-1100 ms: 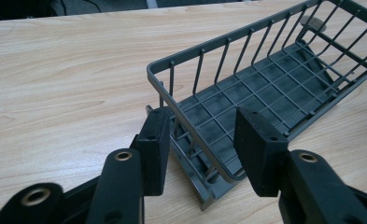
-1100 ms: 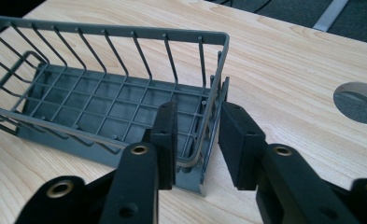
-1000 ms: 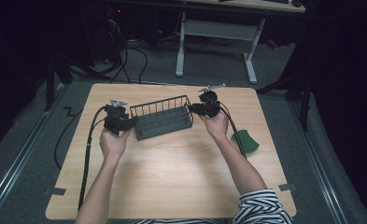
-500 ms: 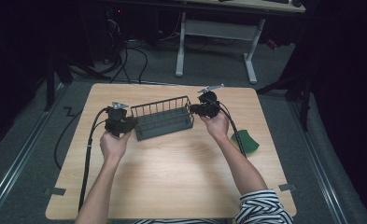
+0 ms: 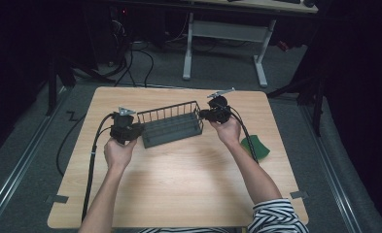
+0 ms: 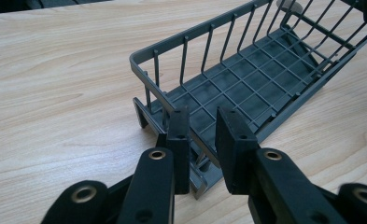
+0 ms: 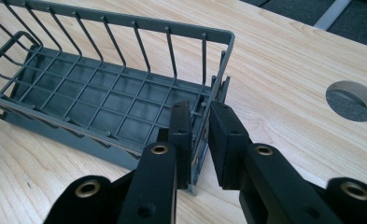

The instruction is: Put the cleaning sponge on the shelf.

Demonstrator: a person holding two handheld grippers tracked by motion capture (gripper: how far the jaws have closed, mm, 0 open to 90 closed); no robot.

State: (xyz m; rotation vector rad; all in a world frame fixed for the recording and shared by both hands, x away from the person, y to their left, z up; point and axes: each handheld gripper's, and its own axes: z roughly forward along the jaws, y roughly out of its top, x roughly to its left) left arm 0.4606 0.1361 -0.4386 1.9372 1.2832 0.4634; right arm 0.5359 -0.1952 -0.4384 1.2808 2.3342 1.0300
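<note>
Basket sits mid-table, grey wire, long axis across. Forearms reach in from below, one hand at each short end. Left gripper straddles the left end wall, jaws slightly apart. Right gripper pinches the right end wall. No legible writing.

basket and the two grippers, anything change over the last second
Nothing visibly changed. The grey wire basket sits at the same spot and angle on the table, with the left gripper at one end wall and the right gripper at the other, each with its jaws astride the wall.
</note>
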